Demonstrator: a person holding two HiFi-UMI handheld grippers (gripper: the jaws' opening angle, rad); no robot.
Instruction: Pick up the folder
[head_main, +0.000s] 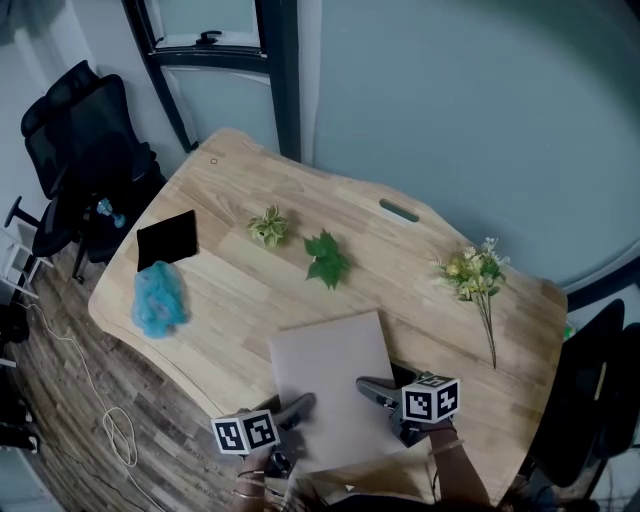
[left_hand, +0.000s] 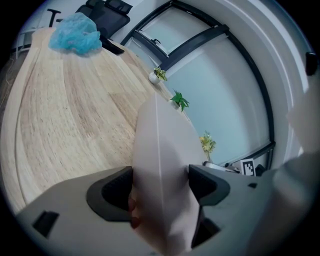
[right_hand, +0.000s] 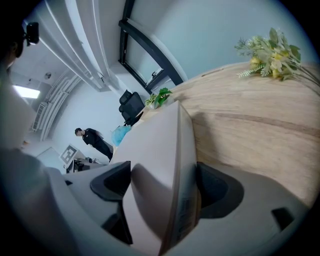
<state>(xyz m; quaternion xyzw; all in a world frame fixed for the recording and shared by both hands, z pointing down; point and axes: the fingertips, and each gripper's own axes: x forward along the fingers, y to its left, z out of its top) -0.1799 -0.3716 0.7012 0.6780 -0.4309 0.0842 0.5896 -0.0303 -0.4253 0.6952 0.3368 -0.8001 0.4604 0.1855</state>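
Observation:
A pale pinkish-grey folder (head_main: 330, 385) lies over the near edge of the wooden table (head_main: 230, 310). My left gripper (head_main: 298, 408) is at its near left corner and my right gripper (head_main: 372, 388) at its near right side. In the left gripper view the folder (left_hand: 160, 150) fills the gap of the left gripper (left_hand: 160, 187), with a pad against each face. The right gripper view shows the same: the folder (right_hand: 165, 160) stands edge-on in the right gripper (right_hand: 162, 185), touching both pads, with print along its thick edge.
Farther back on the table are a black pad (head_main: 167, 238), a blue fluffy bundle (head_main: 160, 298), a small pale plant (head_main: 268, 226), a green leaf sprig (head_main: 327, 258) and a yellow flower stem (head_main: 475, 272). Beyond the table's far left corner stands a black office chair (head_main: 85, 140). A cable (head_main: 120, 430) lies on the floor.

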